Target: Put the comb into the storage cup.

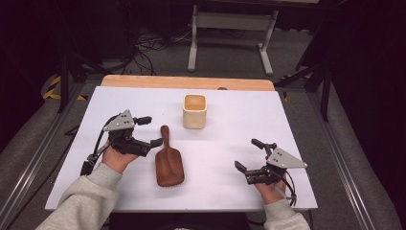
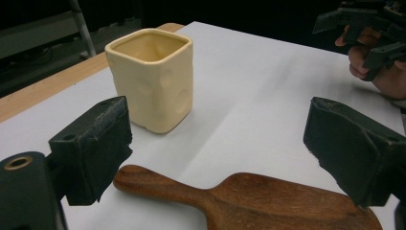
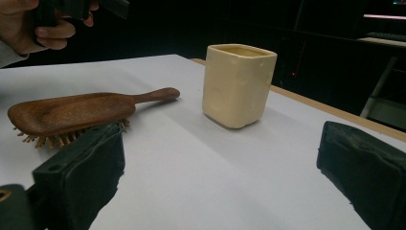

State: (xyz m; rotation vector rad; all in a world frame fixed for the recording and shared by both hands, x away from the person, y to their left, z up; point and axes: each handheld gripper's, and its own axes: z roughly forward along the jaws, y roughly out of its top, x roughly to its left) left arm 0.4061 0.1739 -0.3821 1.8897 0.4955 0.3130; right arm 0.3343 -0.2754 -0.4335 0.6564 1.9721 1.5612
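Wooden hairbrush lies bristles-down on the white worktop, handle toward a cream square cup standing upright beyond it. Left gripper sits just beside the brush, jaws apart, empty. Right gripper rests well apart, jaws apart, empty.

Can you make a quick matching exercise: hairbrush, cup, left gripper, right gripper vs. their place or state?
Things:
1. wooden hairbrush
2. cream cup
3. left gripper
4. right gripper

States:
A. upright, empty, toward the far side of the table
B. open, just left of the brush handle
C. bristles down, handle toward the cup
D. open, near the table's right front, apart from both objects

Pairs: 1-C, 2-A, 3-B, 4-D
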